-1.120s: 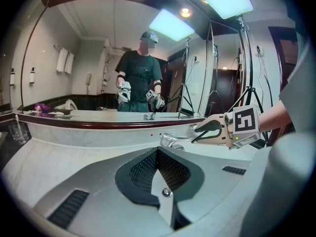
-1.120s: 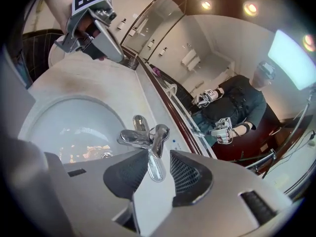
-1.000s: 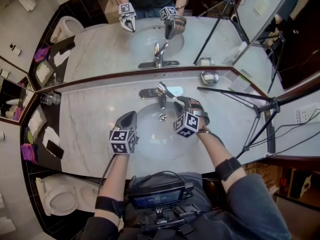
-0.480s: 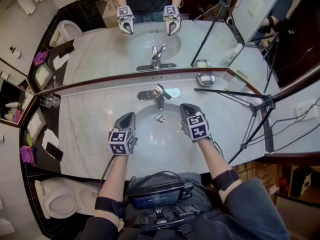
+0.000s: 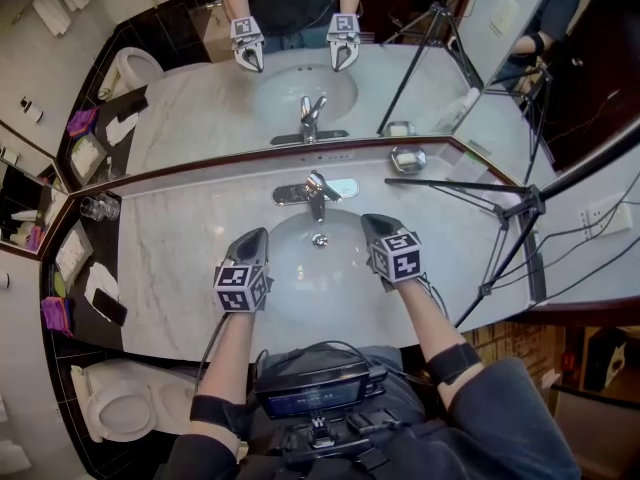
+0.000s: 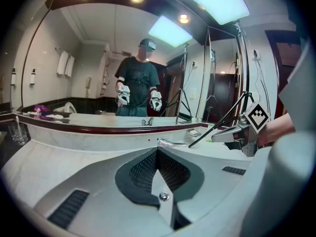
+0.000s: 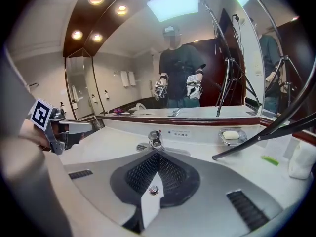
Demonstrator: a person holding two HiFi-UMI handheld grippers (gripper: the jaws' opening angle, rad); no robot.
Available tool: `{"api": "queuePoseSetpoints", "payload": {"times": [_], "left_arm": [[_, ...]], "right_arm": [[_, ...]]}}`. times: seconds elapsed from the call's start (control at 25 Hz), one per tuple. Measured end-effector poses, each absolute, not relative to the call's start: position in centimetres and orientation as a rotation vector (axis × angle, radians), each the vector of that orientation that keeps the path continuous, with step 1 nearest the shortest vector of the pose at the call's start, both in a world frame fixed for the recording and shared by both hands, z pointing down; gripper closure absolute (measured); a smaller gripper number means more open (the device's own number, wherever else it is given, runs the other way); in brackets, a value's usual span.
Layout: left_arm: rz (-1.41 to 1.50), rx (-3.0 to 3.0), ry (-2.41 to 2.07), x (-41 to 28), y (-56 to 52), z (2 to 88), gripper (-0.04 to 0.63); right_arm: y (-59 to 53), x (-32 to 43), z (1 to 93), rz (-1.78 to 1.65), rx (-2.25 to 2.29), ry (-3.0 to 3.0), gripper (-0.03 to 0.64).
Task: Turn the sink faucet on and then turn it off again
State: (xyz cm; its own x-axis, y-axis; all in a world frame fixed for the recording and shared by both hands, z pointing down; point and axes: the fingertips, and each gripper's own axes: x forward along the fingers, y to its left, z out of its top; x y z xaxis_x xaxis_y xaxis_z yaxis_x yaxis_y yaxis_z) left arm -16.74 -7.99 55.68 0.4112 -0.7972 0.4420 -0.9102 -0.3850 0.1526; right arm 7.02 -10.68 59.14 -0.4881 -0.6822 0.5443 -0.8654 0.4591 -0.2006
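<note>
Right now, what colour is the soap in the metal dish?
White soap bar, clearest in right gripper view.

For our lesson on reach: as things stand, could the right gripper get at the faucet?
Probably yes. The right gripper, jaws shut and empty, hangs over the basin just right of the faucet and points toward it. Nothing stands between them. The tripod leg lies farther right, out of the way.

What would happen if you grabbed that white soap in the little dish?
The soap looks like a smooth, solid bar, so it would probably stay stiff but might slip from a pinch. It lies flat in its shiny dish, so a push would likely slide it, not roll it.
</note>
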Motion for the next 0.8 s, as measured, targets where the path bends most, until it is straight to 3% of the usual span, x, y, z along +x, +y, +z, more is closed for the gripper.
{"api": "queuePoseSetpoints", "payload": {"times": [0.52,0.8], "left_arm": [[0.491,2.421,-1.402,-14.7,-8.8,55.2,0.587],[0.789,2.648,-1.262,-10.8,-10.3,55.6,0.411]], "right_arm": [[-10.5,7.5,59.3,0.673,1.332,-2.317,0.598],[-10.1,7.5,61.3,0.661,1.295,-2.280,0.598]]}}
